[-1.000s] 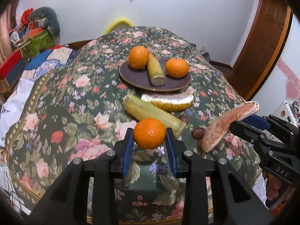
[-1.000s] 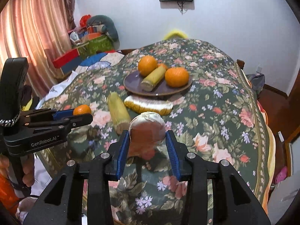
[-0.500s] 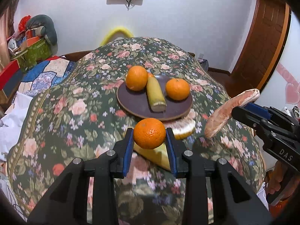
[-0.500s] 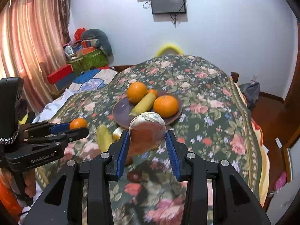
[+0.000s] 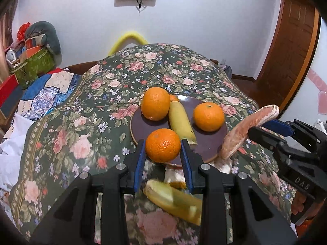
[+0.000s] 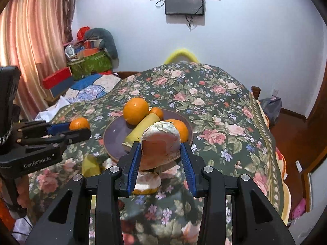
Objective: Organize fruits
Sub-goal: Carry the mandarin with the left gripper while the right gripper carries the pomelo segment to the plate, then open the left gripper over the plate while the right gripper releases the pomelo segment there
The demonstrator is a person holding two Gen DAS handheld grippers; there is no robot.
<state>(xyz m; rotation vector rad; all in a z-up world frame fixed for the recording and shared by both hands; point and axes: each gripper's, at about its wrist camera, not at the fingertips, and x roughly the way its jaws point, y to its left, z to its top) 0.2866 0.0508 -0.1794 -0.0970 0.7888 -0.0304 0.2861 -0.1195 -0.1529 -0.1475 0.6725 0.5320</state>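
My left gripper (image 5: 163,153) is shut on an orange (image 5: 162,145) and holds it over the near rim of the dark purple plate (image 5: 212,140). The plate holds two oranges (image 5: 155,106) (image 5: 208,118), a yellow corn-like piece (image 5: 180,123) and a small orange behind. My right gripper (image 6: 160,153) is shut on a pink pomelo wedge (image 6: 161,143) just at the plate's near edge (image 6: 114,134); the wedge also shows in the left wrist view (image 5: 243,128). The left gripper with its orange shows in the right wrist view (image 6: 79,123).
A yellow corn piece (image 5: 173,199) and a peeled pomelo piece (image 6: 146,182) lie on the floral tablecloth (image 5: 81,122) below the grippers. Boxes and bags (image 6: 90,61) are piled at the back left. A wooden door (image 5: 290,40) stands at the right.
Both grippers have moved forward toward the plate with their fruit. The corn and pomelo piece on the cloth have passed beneath the fingers.
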